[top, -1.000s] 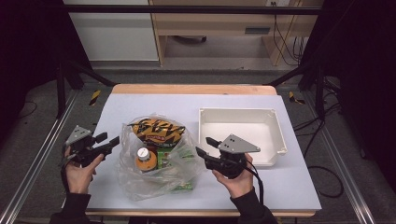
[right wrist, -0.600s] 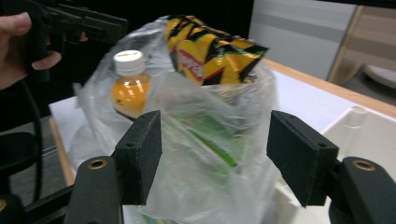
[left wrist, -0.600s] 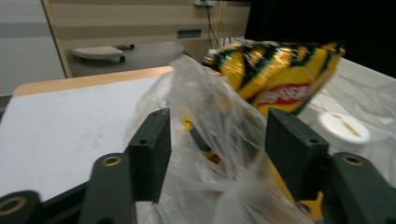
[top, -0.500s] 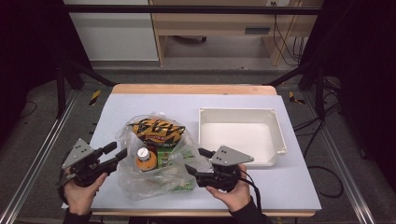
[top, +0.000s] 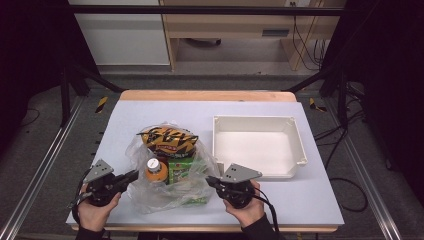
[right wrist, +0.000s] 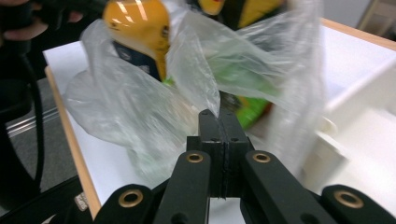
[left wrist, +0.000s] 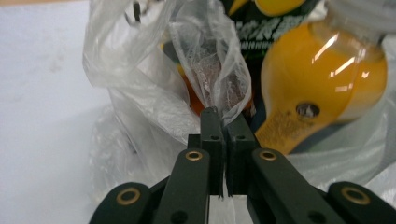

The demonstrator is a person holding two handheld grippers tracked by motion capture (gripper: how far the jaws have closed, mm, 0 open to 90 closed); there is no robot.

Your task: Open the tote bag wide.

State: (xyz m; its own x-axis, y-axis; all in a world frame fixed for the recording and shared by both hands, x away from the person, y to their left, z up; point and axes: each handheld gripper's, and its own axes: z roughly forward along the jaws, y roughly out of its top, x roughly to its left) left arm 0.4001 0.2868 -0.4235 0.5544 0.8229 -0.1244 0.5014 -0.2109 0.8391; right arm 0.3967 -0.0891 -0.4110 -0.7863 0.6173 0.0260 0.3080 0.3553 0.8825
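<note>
Both hands low at near edge of table (top: 310,200), forearms coming in from below. Left hand (top: 92,212) near the front-left corner, left claw (top: 134,174) roughly level, pointing right toward the clear plastic bag (top: 165,192). Right hand (top: 245,210) near the front edge, about mid-table, right claw (top: 209,180) pointing left at the bag's other side.

Left claw: jaws have just been closing, now pinched tight on a fold of bag film at the bag's left edge; left gripper view shows the crumpled film (left wrist: 210,74) rising straight out from between the tips, no gap to speak of.

Right claw (right wrist: 218,116): jaws have just been closing too, now pressed together with a pinch of bag film (right wrist: 205,93) caught at the tips, right side of bag.

Bag sits front-centre of table, between the two claws. Inside: orange-drink bottle (top: 157,170) w/ white cap, green box (top: 181,167), orange-black snack pack (top: 168,141) toward the far side. White tray (top: 300,150) on the right half of table, just beside the bag, right claw near its front-left corner.
</note>
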